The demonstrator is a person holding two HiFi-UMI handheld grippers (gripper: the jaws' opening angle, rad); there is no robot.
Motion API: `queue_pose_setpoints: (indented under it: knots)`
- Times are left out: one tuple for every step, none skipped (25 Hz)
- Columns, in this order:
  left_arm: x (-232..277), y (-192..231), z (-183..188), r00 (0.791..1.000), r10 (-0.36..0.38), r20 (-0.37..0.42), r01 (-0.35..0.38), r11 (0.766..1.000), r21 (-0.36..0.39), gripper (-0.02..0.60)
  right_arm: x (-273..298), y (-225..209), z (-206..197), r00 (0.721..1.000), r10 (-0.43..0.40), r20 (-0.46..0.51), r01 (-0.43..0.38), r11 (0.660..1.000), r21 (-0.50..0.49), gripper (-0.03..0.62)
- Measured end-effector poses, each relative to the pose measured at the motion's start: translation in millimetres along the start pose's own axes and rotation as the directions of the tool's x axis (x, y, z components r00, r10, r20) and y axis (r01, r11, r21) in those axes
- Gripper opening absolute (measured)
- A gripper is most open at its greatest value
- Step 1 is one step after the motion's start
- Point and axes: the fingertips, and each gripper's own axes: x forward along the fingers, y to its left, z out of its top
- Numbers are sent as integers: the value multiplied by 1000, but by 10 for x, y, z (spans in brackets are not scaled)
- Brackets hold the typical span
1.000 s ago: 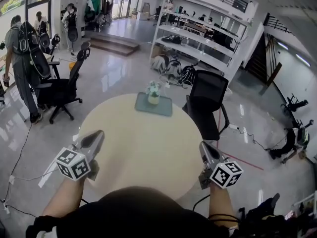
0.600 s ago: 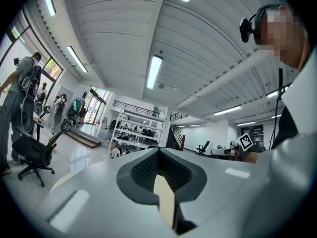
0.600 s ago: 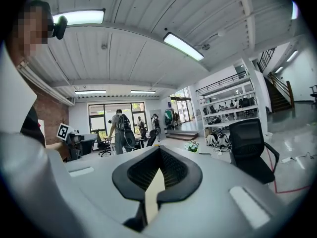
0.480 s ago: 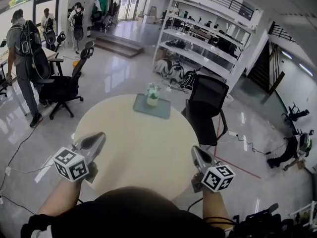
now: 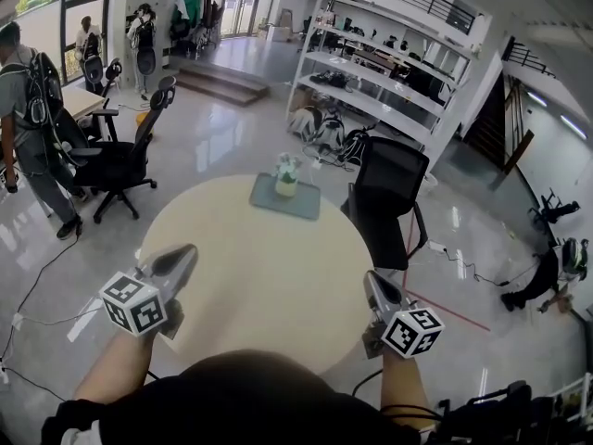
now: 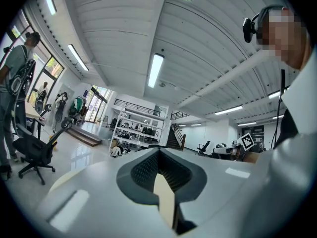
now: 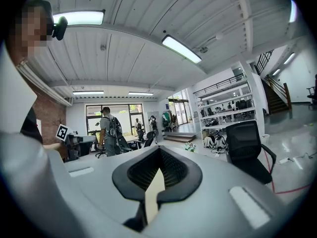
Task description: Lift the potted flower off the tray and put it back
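Note:
A small potted flower (image 5: 286, 176) stands upright on a grey-green tray (image 5: 304, 205) at the far edge of a round beige table (image 5: 259, 276). In the head view my left gripper (image 5: 182, 254) hovers at the table's near left edge, shut and empty. My right gripper (image 5: 374, 282) is at the near right edge, also shut with nothing in it. Both point toward the tray and are far from it. In the left gripper view the jaws (image 6: 158, 151) meet at the tip. The right gripper view shows its jaws (image 7: 159, 150) together too, with the flower (image 7: 189, 146) tiny in the distance.
A black office chair (image 5: 389, 188) stands close to the table's far right side. Another black chair (image 5: 125, 160) and a person with a backpack (image 5: 28, 128) are on the floor to the left. White shelving (image 5: 371, 91) stands behind the table. Cables lie on the floor.
Both grippers have kept nearly the same places at the table's near edge. The person at the left has walked further left. The flower and tray have not moved.

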Motion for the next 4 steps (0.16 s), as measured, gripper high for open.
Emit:
queue_pose_setpoints:
  knots:
    - [30,13,-6,1000,-1,1,1,1000,-4,0,12,-25,3,1000,-3,3,3,1000,1,12]
    - [66,20,-13,1000,-4,1,4,1000,-7,0,25,-52,7,1000,-6,6,6,1000,2,12]
    - [103,23,-21,1000,-6,1,6,1000,-8,0,38,-79,9,1000,-8,8,8,1000,4,11]
    - [140,26,-29,1000,-9,0,9,1000,-9,0,50,-106,12,1000,-10,11,9,1000,5,11]
